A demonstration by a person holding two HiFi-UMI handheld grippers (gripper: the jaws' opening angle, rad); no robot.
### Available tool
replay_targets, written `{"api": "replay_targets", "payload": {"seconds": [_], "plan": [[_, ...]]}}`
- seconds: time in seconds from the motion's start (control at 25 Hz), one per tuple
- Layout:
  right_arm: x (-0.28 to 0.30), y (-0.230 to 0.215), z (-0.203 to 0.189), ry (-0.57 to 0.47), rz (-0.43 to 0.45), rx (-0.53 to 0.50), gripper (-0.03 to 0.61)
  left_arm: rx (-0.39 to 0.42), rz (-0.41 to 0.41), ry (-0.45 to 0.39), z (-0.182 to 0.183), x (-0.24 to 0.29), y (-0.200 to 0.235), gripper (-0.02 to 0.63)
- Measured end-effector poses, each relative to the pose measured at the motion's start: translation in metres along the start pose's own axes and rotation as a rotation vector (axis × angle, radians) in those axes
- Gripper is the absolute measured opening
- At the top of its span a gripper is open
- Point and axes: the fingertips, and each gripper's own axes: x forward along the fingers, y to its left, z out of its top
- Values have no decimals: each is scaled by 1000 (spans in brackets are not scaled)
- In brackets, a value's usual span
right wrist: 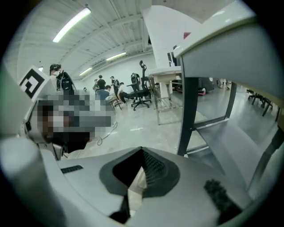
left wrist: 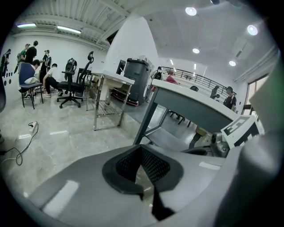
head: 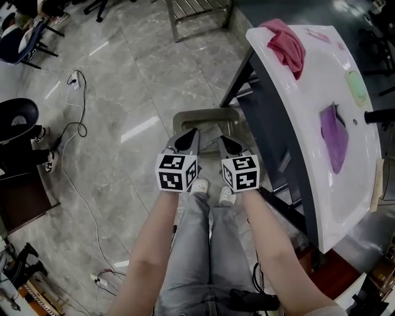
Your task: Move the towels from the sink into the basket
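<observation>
A white sink point(head: 308, 123) fills the right of the head view. A red towel point(head: 285, 44) hangs over its far rim, and a purple towel point(head: 334, 137) lies in the basin. The grey basket point(head: 207, 115) stands on the floor left of the sink's frame. My left gripper point(head: 187, 141) and right gripper point(head: 229, 145) hover side by side just above the basket's near edge, well apart from both towels. Each one is shut with nothing between its jaws, as the left gripper view point(left wrist: 141, 150) and the right gripper view point(right wrist: 142, 153) confirm.
A green soap bar point(head: 357, 86) and a dark faucet point(head: 378, 115) sit at the sink's right side. The sink's dark metal frame point(head: 271, 117) stands beside the basket. A metal rack point(head: 197, 15) is further off. Cables point(head: 77, 123) trail across the floor at left.
</observation>
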Motion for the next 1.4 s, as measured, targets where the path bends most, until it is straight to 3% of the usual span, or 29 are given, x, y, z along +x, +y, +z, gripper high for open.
{"api": "replay_targets", "payload": {"seconds": [0.4,0.64,0.92,1.4], "plan": [[-71,12,51,-93,16,-21,17,-3,-44,-57,49,-33,-46,5],[-119,11,88,-163,15,-29,17,43,-56,-68,77,-53,-77,5],[-170,7,126,-234,12,-60,17,25,-63,-131,120,-77,-102,5],[-257,5,200,-367,-41,-89,17,137,-121,-214,180,-124,-161,5]]}}
